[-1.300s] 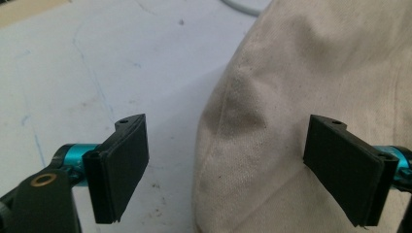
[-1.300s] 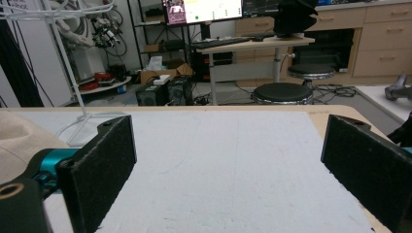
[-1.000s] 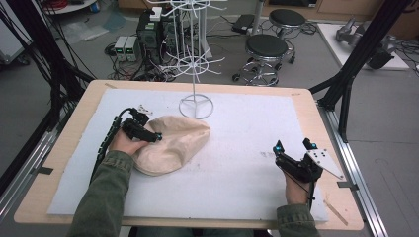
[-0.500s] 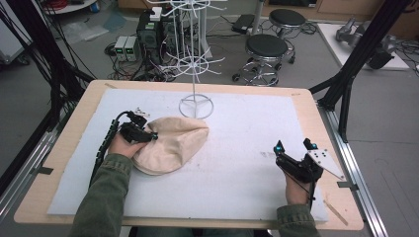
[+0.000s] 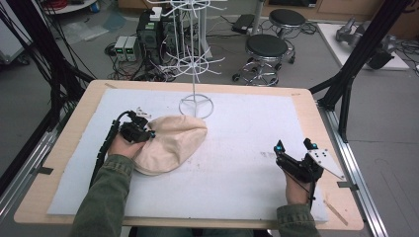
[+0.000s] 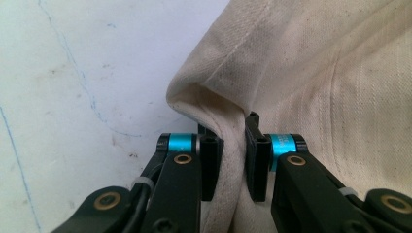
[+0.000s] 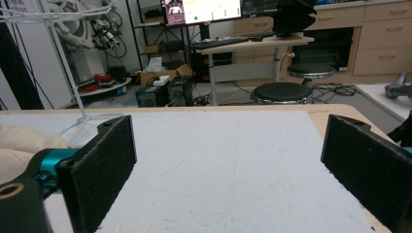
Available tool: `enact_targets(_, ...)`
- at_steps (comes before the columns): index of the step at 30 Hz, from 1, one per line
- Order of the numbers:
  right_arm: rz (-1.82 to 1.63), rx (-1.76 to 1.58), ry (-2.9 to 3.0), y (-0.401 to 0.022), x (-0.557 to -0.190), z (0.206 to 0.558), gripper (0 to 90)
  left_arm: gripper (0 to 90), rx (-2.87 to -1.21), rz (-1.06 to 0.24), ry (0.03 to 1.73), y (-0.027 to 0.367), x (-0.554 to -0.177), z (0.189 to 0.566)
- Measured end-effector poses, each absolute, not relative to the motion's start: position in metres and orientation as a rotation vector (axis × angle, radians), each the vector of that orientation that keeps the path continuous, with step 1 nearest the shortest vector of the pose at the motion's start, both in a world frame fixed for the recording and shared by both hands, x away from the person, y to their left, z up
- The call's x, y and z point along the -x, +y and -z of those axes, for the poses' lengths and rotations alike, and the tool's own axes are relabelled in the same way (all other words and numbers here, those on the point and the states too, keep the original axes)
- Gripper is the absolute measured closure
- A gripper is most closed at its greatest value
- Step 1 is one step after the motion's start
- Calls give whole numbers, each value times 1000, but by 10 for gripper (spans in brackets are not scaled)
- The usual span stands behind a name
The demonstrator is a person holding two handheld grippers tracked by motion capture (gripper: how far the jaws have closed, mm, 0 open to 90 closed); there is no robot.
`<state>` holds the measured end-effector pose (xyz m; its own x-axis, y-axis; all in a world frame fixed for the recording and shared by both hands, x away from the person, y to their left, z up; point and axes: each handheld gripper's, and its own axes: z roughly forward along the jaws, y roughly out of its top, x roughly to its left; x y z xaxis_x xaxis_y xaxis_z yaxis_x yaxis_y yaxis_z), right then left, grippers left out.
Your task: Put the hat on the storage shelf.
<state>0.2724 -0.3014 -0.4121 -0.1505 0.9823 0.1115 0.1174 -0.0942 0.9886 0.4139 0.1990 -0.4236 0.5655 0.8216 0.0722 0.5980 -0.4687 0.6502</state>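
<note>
A beige fabric cap lies on the white mat, left of centre. My left gripper is at the cap's left edge. In the left gripper view the gripper is shut on a raised fold of the cap's rim, with cloth pinched between the jaws. My right gripper rests near the mat's right side, far from the cap, open with nothing between its pads. A bit of the cap shows at the left of the right gripper view.
A white wire rack stand has its ring base on the mat just behind the cap, and its pole rises at the left of the right gripper view. The wooden table edge frames the mat. Stools and equipment stand beyond the table.
My left gripper has shifted slightly left along the cap's edge, drawing the cloth a little with it. The right gripper has not moved.
</note>
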Motion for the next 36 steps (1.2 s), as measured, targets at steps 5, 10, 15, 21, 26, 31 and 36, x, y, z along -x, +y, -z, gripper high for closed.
enact_targets(5, -1351, -1297, 1355, -301, -272, 412, 49, 804, -2205, -509, 1118, 201, -412, 420)
enact_targets(10, -1352, -1293, 1354, -302, -272, 412, 49, 804, -2151, -521, 1107, 204, -406, 411)
enact_targets(15, -1353, -1293, 1354, -302, -272, 412, 49, 804, -2081, -540, 1072, 207, -399, 398)
enact_targets(21, -1357, -1294, 1352, -302, -272, 412, 49, 802, -2013, -568, 1021, 209, -387, 384)
enact_targets(26, -1357, -1300, 1349, -302, -272, 412, 49, 802, -1908, -598, 983, 214, -377, 372)
enact_targets(31, -1359, -1296, 1351, -302, -272, 412, 49, 801, -1810, -626, 965, 220, -366, 367)
enact_targets(36, -1358, -1296, 1350, -301, -272, 412, 49, 800, -1729, -659, 928, 225, -356, 358)
